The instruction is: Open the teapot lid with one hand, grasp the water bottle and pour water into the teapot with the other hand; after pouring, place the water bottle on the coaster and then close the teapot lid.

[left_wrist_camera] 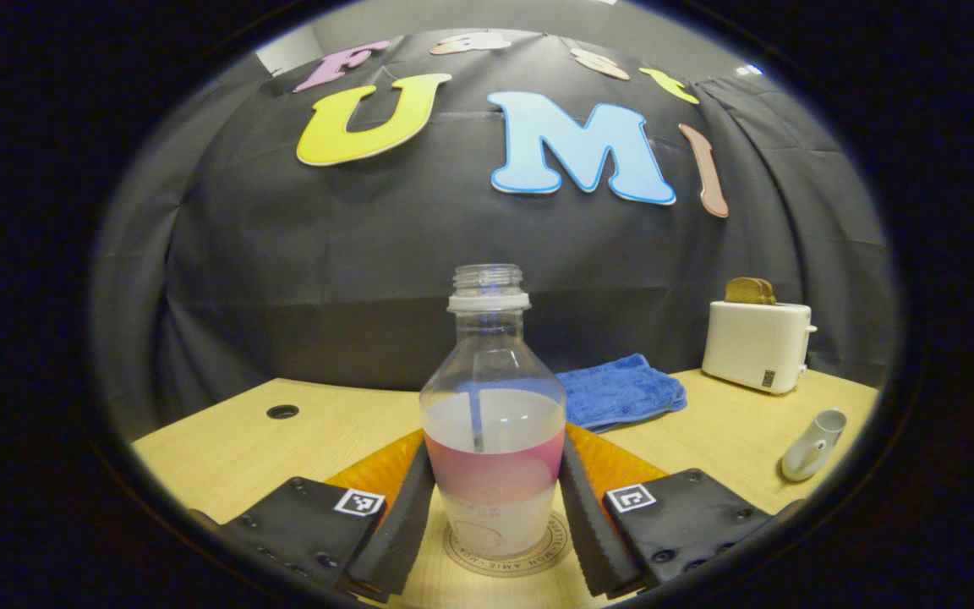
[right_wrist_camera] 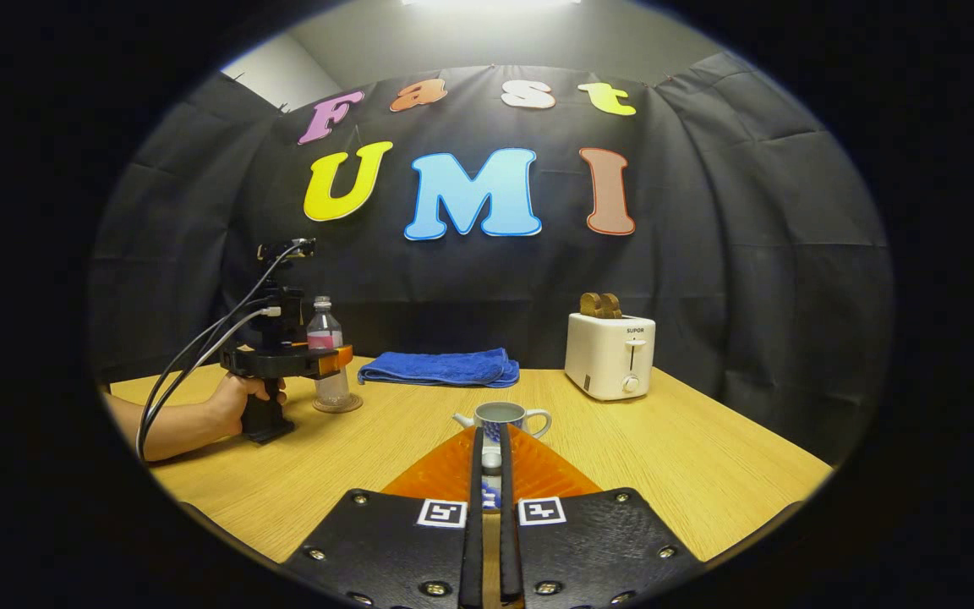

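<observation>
A: Left gripper view. The water bottle (left_wrist_camera: 493, 414) was seen upright on the coaster (left_wrist_camera: 508, 554), uncapped and partly filled. The left gripper (left_wrist_camera: 494, 516) was placed around the lower body, one finger (left_wrist_camera: 396, 529) at each side, at or very near the plastic. Whether both pads were pressing could not be told.

B: Noted. Anything else on the table (left_wrist_camera: 225, 448)?

A: A blue towel (left_wrist_camera: 618, 391) behind the bottle, a toaster (left_wrist_camera: 756, 345) at the far right, and the teapot (left_wrist_camera: 812, 444) near the right edge, well apart from the bottle.

B: Right gripper view?

A: The right gripper (right_wrist_camera: 491, 499) was nearly closed, a narrow gap left, and a small knobbed piece, judged to be the teapot lid (right_wrist_camera: 492, 461), was held between the fingers. The teapot's top was seen open. The bottle stood far left on its coaster, with the other gripper about it and a hand (right_wrist_camera: 242, 397) on the handle.

B: Handling?

A: The bottle was judged thin-walled and light, likely to dent and slip if squeezed hard; being open, it would spill if tipped. A hold low on the labelled band was thought best. The lid was judged ceramic, hard, smooth and breakable, best held by the knob.
</observation>
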`<state>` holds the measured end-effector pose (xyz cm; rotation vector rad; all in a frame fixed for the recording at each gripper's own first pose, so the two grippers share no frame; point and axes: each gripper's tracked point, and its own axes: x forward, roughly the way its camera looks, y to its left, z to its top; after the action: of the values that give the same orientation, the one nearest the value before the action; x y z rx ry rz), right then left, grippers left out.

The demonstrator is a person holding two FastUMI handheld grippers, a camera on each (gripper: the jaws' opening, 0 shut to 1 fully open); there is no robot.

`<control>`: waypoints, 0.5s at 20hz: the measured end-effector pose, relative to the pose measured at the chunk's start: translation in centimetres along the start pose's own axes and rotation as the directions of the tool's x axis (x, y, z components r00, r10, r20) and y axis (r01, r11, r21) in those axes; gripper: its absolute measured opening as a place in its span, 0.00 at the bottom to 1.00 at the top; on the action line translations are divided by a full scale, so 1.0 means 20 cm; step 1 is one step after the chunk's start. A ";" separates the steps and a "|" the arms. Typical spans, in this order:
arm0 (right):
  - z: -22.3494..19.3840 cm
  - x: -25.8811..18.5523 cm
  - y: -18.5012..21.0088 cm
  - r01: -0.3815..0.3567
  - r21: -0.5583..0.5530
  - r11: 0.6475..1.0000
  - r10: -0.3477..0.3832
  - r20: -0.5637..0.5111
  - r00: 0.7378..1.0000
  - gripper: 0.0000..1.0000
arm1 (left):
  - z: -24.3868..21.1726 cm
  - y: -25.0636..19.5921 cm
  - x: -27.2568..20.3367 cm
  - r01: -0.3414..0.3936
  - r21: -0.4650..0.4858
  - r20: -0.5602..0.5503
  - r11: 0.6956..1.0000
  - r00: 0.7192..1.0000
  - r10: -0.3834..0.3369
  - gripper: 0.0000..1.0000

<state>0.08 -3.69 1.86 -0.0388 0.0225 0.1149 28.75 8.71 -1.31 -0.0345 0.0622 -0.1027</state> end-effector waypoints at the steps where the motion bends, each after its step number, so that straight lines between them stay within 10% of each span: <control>1: 0.00 0.00 0.00 0.001 -0.001 1.000 -0.001 0.000 1.000 0.08 | 0.00 0.00 0.00 -0.001 -0.010 0.001 1.000 1.000 0.001 0.87; 10: -0.01 0.00 0.01 -0.004 0.001 1.000 0.004 -0.006 1.000 0.08 | -0.01 -0.02 -0.02 0.016 -0.012 -0.010 1.000 1.000 -0.016 0.88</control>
<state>0.14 -3.50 1.63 -0.0379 0.0284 0.1192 28.35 8.25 -1.48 -0.0467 0.0722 -0.1186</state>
